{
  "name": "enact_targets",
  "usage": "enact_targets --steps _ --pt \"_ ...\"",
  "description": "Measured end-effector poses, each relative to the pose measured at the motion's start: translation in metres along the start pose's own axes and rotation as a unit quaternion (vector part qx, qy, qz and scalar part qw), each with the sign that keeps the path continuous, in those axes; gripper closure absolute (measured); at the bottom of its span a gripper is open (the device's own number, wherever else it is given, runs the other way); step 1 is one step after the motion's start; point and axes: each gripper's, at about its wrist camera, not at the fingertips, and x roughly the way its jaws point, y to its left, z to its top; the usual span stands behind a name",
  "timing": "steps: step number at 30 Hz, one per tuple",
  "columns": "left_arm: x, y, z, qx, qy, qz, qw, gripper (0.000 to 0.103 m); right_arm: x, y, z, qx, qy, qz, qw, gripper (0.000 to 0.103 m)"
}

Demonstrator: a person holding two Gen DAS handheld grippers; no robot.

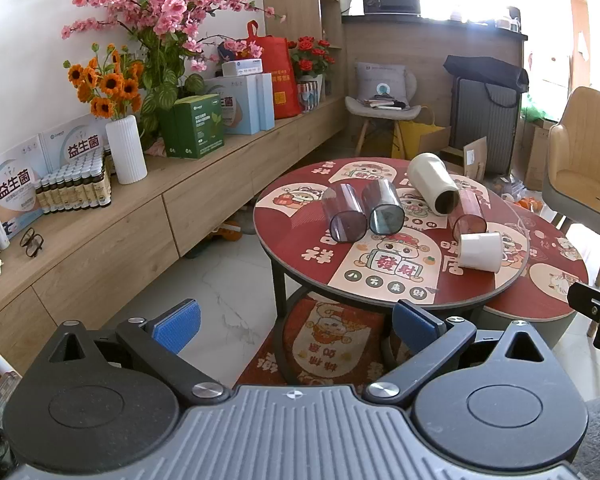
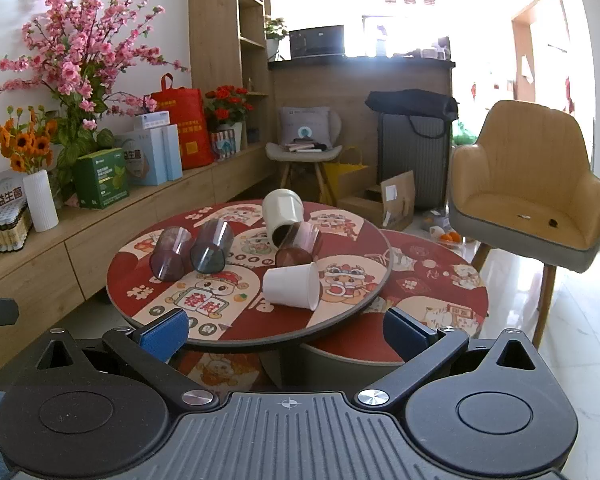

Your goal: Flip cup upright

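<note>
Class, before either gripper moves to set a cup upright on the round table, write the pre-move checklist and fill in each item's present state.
1. Left gripper open, empty: ok.
2. Right gripper open, empty: ok.
3. Cups upright: not ok; white paper cup, cream tumbler, purple cup, grey cup and brown cup all lie on their sides.
4. Paper cup free of neighbours: cannot tell; the brown cup lies close behind it.
5. Round table within the right gripper's reach: ok, the edge looks near.
</note>
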Motion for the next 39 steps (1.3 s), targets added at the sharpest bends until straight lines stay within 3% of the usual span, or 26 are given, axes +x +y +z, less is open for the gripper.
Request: enact_targets --steps 39 --pt "-0.0016 0.0013 -0.0022 0.000 0.002 -0.001 1.0000 0.000 -0.0005 0.0000 -0.0001 0.001 0.002 0.000 1.000 0.000"
